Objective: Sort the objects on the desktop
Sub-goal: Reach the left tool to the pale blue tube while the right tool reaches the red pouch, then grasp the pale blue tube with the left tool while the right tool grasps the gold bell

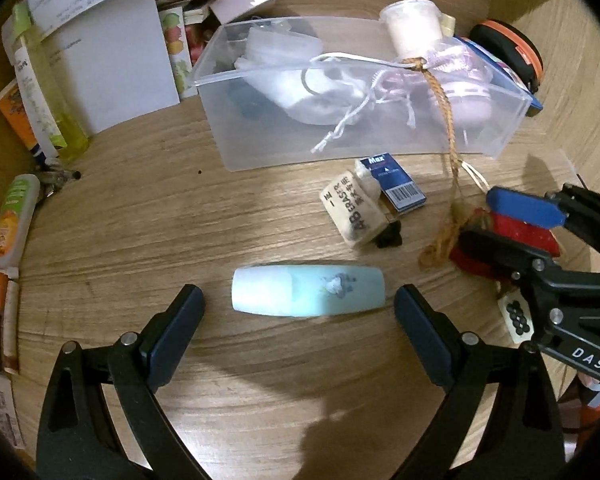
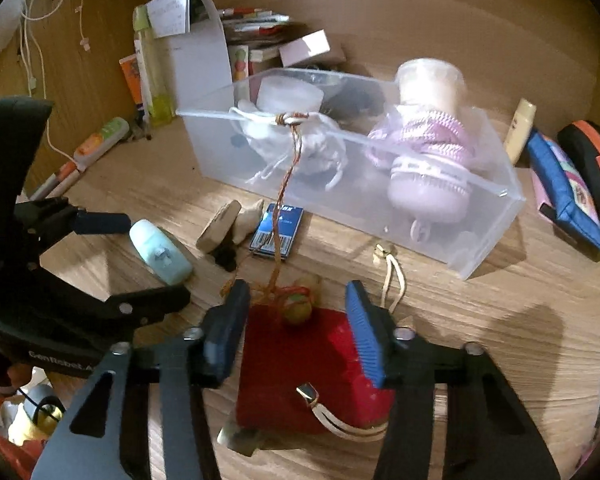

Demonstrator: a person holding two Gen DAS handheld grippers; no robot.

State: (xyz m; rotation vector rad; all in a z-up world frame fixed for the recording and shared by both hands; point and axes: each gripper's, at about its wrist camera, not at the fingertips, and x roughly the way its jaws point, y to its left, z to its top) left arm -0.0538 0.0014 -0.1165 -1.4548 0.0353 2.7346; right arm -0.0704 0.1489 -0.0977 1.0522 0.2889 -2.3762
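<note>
I see one clear box (image 1: 260,148) holding two mesh bags; my left hand-held gripper (image 1: 300,304) is spread around one pale blue bottle (image 1: 308,294); my right hand-held gripper (image 2: 296,324) is spread around one red pouch (image 2: 300,376).

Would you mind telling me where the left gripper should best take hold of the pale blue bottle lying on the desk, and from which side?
Grip the pale blue bottle across its narrow width near mid-body, coming down from above. It lies flat on the desk, long axis running between the open fingers of the left gripper, so the wrist probably needs a quarter turn first; end to end, the bottle nearly fills the gap.
</note>
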